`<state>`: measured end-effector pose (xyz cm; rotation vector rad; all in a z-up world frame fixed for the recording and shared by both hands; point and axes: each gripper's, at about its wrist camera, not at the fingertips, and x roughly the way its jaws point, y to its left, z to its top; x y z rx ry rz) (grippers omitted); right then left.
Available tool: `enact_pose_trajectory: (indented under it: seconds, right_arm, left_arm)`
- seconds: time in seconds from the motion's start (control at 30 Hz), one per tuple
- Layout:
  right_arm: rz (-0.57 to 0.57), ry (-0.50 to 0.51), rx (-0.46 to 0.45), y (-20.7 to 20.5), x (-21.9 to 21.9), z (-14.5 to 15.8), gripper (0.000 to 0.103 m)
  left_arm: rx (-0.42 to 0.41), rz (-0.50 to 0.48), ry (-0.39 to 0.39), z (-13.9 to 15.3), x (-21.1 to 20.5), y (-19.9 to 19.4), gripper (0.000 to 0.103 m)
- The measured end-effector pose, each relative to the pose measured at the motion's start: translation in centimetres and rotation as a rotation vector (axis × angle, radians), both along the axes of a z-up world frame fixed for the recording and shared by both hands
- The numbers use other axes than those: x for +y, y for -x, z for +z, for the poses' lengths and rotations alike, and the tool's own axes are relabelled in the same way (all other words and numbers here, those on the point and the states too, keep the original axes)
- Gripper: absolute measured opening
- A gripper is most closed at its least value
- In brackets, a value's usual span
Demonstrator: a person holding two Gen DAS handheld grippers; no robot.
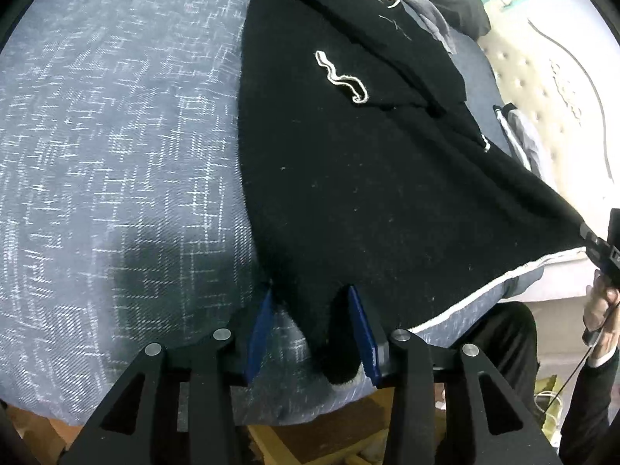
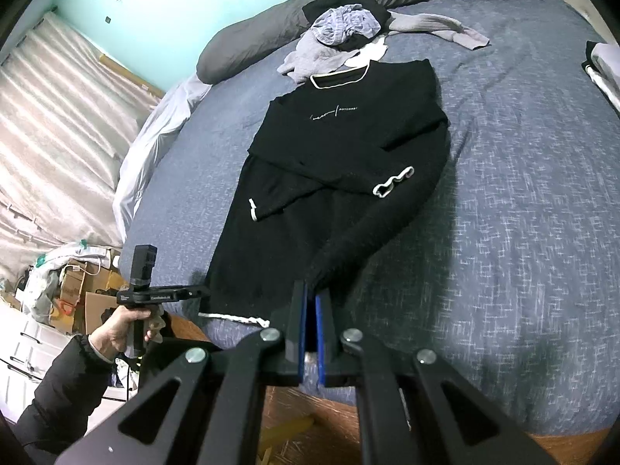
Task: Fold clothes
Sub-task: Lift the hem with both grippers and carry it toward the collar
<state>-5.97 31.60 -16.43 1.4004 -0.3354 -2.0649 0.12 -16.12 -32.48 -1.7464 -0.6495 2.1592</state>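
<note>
A black sweater [image 2: 348, 135] with white trim lies face up on the blue bed cover [image 2: 523, 193], both sleeves crossed over its front, white cuffs [image 2: 391, 184] showing. My right gripper [image 2: 311, 290] is shut on the near hem corner, lifting the cloth into a ridge. In the left wrist view the sweater [image 1: 348, 174] stretches taut toward the right gripper [image 1: 604, 248] at the far right. My left gripper [image 1: 310, 290] stands open, the other hem corner lying between its fingers against the right pad [image 1: 362, 329]. From the right wrist view, the left gripper [image 2: 170, 293] sits at the hem, held by a hand [image 2: 120, 329].
A pile of grey and black clothes [image 2: 341, 27] lies by the grey pillows [image 2: 252, 38] at the head of the bed. Folded clothing [image 2: 604, 66] sits at the right edge. Cardboard boxes and clutter [image 2: 77, 279] and white drawers [image 2: 23, 348] stand beside the bed.
</note>
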Motion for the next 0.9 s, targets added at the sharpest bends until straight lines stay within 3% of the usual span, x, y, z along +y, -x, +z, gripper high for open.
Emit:
enact_pose_trajectory:
  seconds: [0.4,0.9]
  right_arm:
    - [-0.013,-0.001,-0.009,0.2,0.6,-0.6,0.003]
    - [-0.021,0.000,-0.018,0.3,0.8,-0.9,0.003]
  left_arm:
    - [0.081,-0.041,-0.029,2.7,2.0,-0.3,0.039]
    - [0.017,-0.040,0.018,0.8,1.8,-0.6,0.040]
